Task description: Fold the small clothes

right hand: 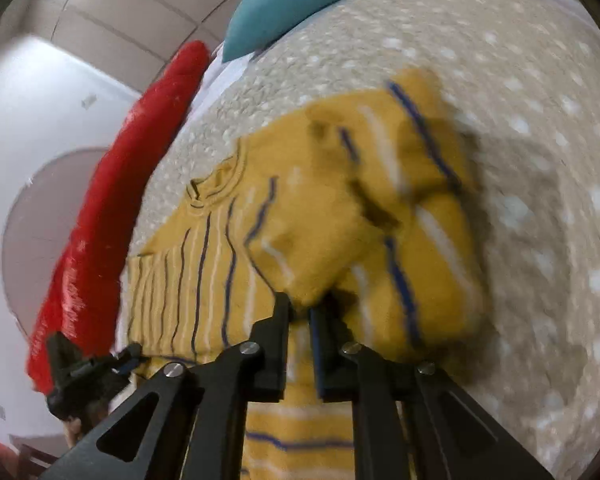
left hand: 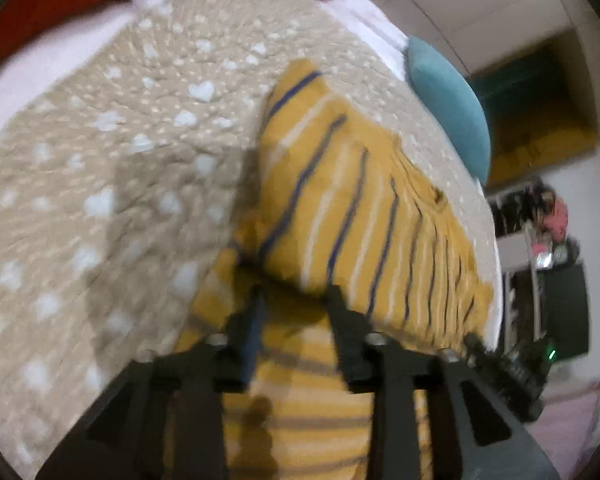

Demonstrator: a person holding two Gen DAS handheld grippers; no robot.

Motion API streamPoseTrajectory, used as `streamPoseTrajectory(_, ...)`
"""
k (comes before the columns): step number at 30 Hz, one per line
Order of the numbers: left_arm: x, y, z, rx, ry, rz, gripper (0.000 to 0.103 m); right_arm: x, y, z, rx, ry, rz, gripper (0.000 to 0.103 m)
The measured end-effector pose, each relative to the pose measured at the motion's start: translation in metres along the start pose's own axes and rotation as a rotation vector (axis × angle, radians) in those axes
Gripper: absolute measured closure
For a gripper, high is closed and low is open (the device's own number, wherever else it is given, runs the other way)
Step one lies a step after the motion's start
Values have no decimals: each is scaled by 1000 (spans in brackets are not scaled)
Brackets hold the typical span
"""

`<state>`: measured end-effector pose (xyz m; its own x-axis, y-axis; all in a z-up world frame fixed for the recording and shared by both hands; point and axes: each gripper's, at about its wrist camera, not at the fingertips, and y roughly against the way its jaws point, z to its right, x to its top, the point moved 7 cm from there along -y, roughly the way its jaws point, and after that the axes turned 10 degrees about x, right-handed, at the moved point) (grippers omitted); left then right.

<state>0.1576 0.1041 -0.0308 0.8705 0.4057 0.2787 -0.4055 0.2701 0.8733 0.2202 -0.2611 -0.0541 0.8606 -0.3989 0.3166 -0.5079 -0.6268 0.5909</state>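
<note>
While both grippers lift hem of yellow striped shirt (left hand: 364,208), fold is mid-carry. Item: shirt, on bed (left hand: 100,152), collar end flat toward bed's far edge near teal pillow (left hand: 448,104); red cushion (right hand: 112,208) along another edge. Left gripper (left hand: 296,300): jaws clenched on hem fabric, judged from bunching. Right gripper (right hand: 300,308): jaws pinched narrow on folded edge. Views blurred. Next move, judged: carry hem over to collar, lay level, release.

Bright indoor light; heavy motion blur; fisheye warping, dark vignette corners.
</note>
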Motion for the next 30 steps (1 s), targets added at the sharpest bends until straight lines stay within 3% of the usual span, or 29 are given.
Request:
streamPoseTrajectory(2, -16, 22, -2, 39, -76, 58, 46, -4, 19, 5, -26, 33, 31, 91)
streamPoseTrajectory(3, -24, 34, -4, 62, -114, 90, 43, -8, 33, 7, -32, 56, 45, 88)
streamPoseTrajectory(5, -46, 53, -11, 120, -190, 147, 34, -19, 59, 13, -63, 88, 65, 77)
streamPoseTrajectory(7, -66, 62, -20, 143, -222, 168, 32, -32, 78, 18, -77, 109, 75, 65)
streamPoseTrajectory(10, -94, 59, -31, 72, -206, 116, 32, -64, 100, 28, -55, 100, 44, 65)
streamPoseTrajectory(13, -117, 46, -34, -13, -156, 55, 32, -107, 99, 33, 19, 65, -24, 65)
streamPoseTrajectory(16, -139, 51, -34, -50, -138, 85, 32, -139, 96, 25, 93, 62, -45, 64)
streamPoseTrajectory(18, -151, 54, -28, -81, -135, 83, 47, -159, 96, 17, 155, 60, -63, 64)
streamPoseTrajectory(19, -159, 54, -27, -104, -126, 63, 71, -172, 95, 11, 200, 57, -83, 64)
streamPoseTrajectory(20, -165, 52, -26, -112, -121, 46, 84, -180, 95, 8, 223, 59, -97, 64)
streamPoseTrajectory(23, -186, 55, -25, -107, -118, 63, 85, -209, 91, 1, 289, 50, -139, 64)
streamPoseTrajectory(25, -193, 58, -23, -118, -110, 78, 75, -226, 91, 0, 311, 48, -153, 65)
streamPoseTrajectory(28, -204, 63, -18, -217, -83, 87, 44, -245, 92, -2, 328, 36, -147, 64)
streamPoseTrajectory(30, -211, 65, -15, -224, -77, 106, 38, -257, 94, -1, 333, 23, -139, 64)
